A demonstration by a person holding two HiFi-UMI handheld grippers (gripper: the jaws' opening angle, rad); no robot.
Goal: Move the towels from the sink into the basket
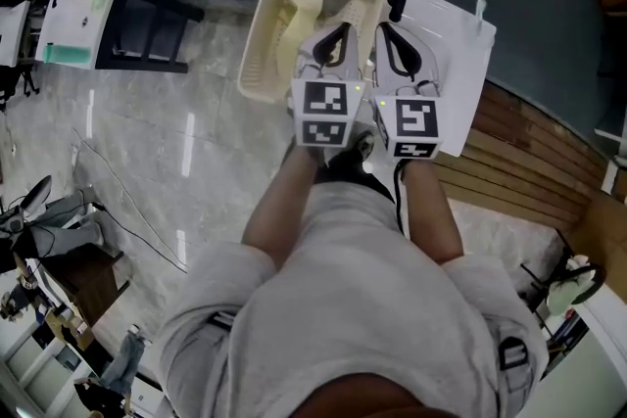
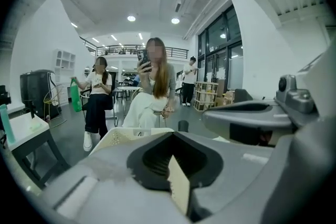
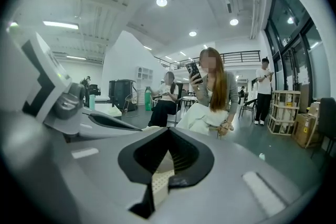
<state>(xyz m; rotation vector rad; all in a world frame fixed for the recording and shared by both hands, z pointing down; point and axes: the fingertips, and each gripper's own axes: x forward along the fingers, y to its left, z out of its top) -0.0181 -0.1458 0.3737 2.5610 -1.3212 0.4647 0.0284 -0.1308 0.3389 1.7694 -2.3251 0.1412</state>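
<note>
- Cream plastic basket (image 1: 257,34) sat just beside the white sink (image 1: 456,44), with a pale yellow towel (image 1: 299,15) lying inside it.
- Left tongs (image 1: 336,32) and right tongs (image 1: 390,32) hung over its rim, both closed and seemingly empty.
- They were best opened wide before any reach into the sink.

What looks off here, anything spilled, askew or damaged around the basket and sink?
Nothing stands out. The pale yellow towel lies bunched inside the cream perforated plastic basket, with none of it over the rim. The white sink looks intact, though part of it is covered in the head view.
</note>
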